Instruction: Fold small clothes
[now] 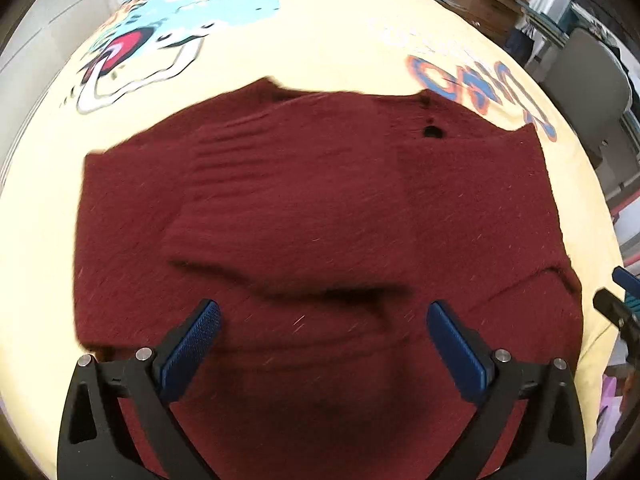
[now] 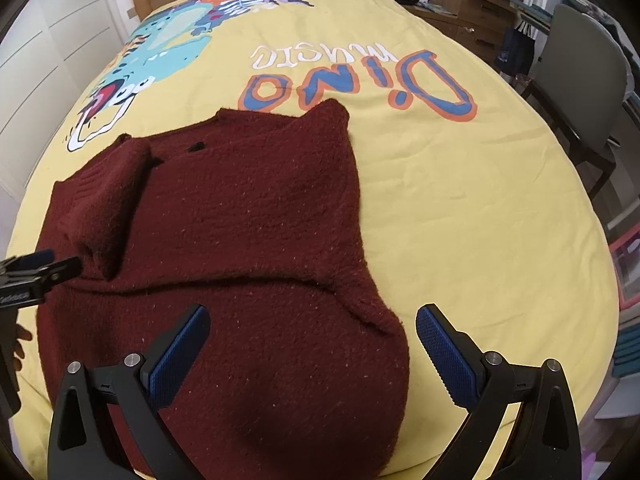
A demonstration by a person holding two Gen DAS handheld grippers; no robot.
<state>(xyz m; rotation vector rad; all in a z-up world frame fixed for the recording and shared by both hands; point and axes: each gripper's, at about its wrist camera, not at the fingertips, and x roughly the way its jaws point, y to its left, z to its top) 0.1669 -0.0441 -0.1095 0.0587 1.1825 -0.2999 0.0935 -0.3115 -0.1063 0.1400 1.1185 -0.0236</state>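
One dark red knitted sweater lies part-folded on the bed, toward its near-left edge, on a yellow dinosaur-print cover. Two grippers: the left gripper hangs over the knit, fingers spread wide, holding nothing, and the right gripper likewise gapes empty above the sweater's right edge. One grey chair stands beside the bed's right edge.

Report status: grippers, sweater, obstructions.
Left gripper open, right gripper open, both empty. Maroon sweater partly folded on yellow bedspread. Nothing in the way.
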